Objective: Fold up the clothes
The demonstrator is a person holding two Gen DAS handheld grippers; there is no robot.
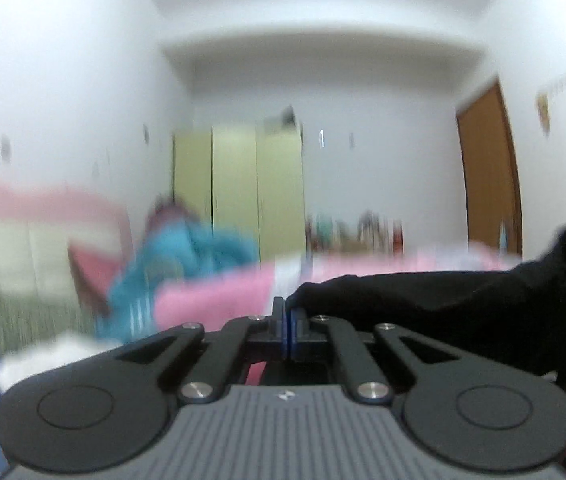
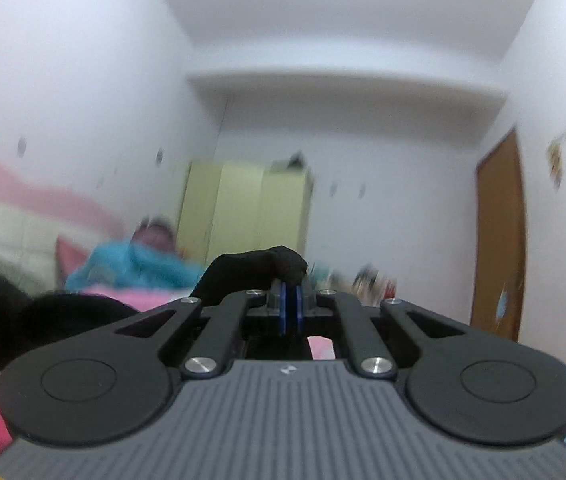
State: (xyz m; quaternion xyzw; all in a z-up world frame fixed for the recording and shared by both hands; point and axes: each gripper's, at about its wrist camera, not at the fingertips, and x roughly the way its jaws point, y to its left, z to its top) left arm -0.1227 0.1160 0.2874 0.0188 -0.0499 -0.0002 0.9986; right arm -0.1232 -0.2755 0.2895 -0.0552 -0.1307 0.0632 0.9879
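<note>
Bedroom blurred | left claw [image 1: 287,314] grips black garment [image 1: 423,304] | right claw [image 2: 290,300] likewise, apparently

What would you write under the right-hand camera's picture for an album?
Right tongs shut on a black garment, lifted above a pink bed in a blurred bedroom.

black garment [image 1: 443,304]: matt, soft cloth
door [image 1: 487,176]: smooth brown wood
bedcover [image 1: 211,296]: pink, fuzzy cloth
</note>
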